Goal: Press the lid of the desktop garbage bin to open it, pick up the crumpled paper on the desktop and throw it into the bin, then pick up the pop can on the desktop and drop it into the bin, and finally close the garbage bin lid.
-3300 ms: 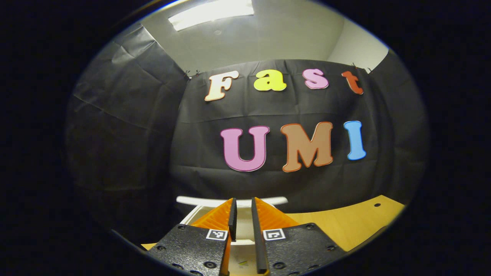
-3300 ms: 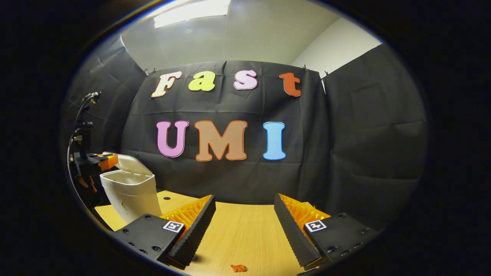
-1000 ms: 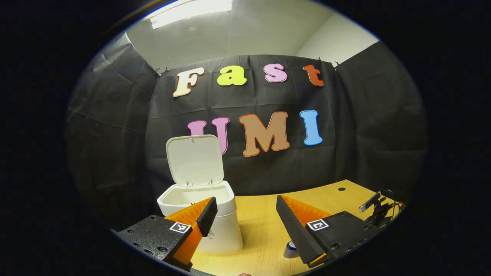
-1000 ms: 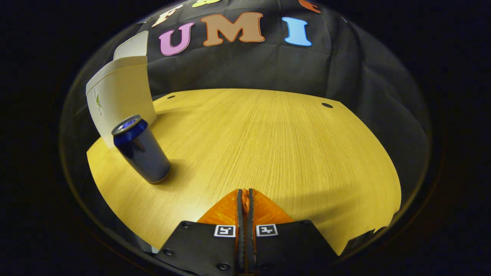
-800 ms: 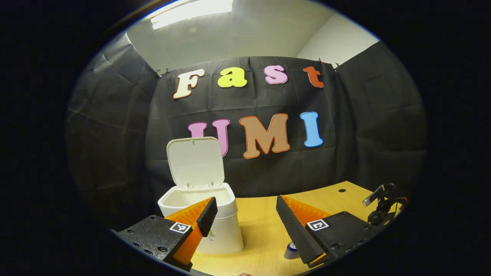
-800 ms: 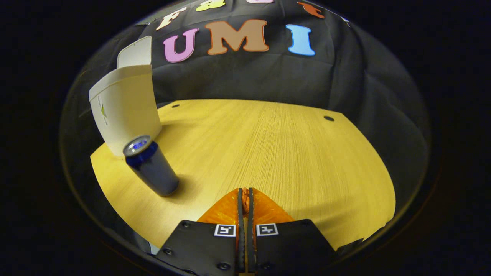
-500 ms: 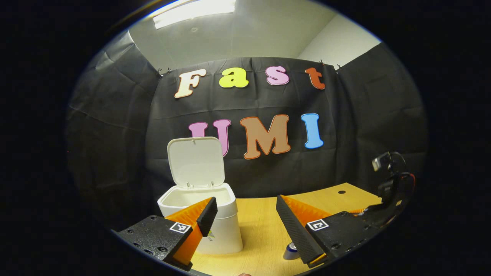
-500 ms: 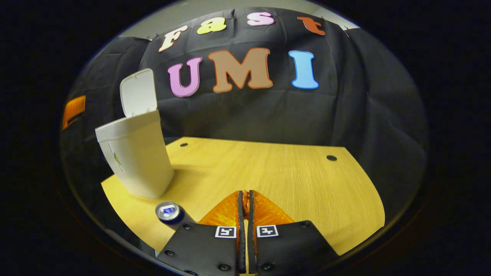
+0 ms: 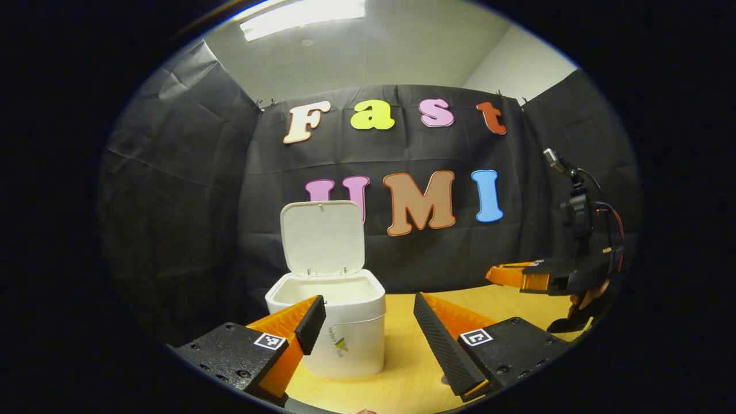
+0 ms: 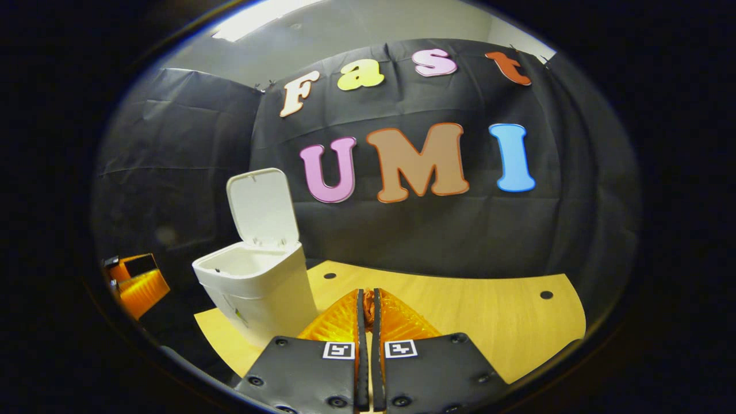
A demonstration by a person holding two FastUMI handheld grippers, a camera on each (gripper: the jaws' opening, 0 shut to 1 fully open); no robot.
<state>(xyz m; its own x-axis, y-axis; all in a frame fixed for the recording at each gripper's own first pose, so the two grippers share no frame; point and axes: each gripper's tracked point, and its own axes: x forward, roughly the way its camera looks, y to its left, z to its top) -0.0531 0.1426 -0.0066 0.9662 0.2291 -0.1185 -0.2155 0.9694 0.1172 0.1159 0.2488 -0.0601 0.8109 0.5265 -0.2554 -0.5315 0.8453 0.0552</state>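
Note:
The white desktop bin point(image 9: 345, 339) stands on the wooden table point(image 9: 402, 379) with its lid point(image 9: 322, 236) swung up and back. My left gripper point(image 9: 368, 313) is open just in front of the bin, nothing between its fingers. My right gripper point(image 10: 368, 296) is shut on a small reddish wad of crumpled paper point(image 10: 368, 305), lifted above the table to the right of the bin point(image 10: 264, 293), about level with its rim. The left gripper view has the right gripper point(image 9: 500, 275) at the right, pointing toward the bin. The left gripper point(image 10: 138, 284) sits at the left edge of the right gripper view.
The black cloth wall stands close behind the bin. The tabletop point(image 10: 489, 322) stretches right of the bin, with two small round holes near its back edge. A hand holds the right gripper's body with its cables point(image 9: 581, 213).
My right gripper has risen from the table with the paper and swung toward the bin, which is now closer. The left gripper has shifted slightly and stayed open.

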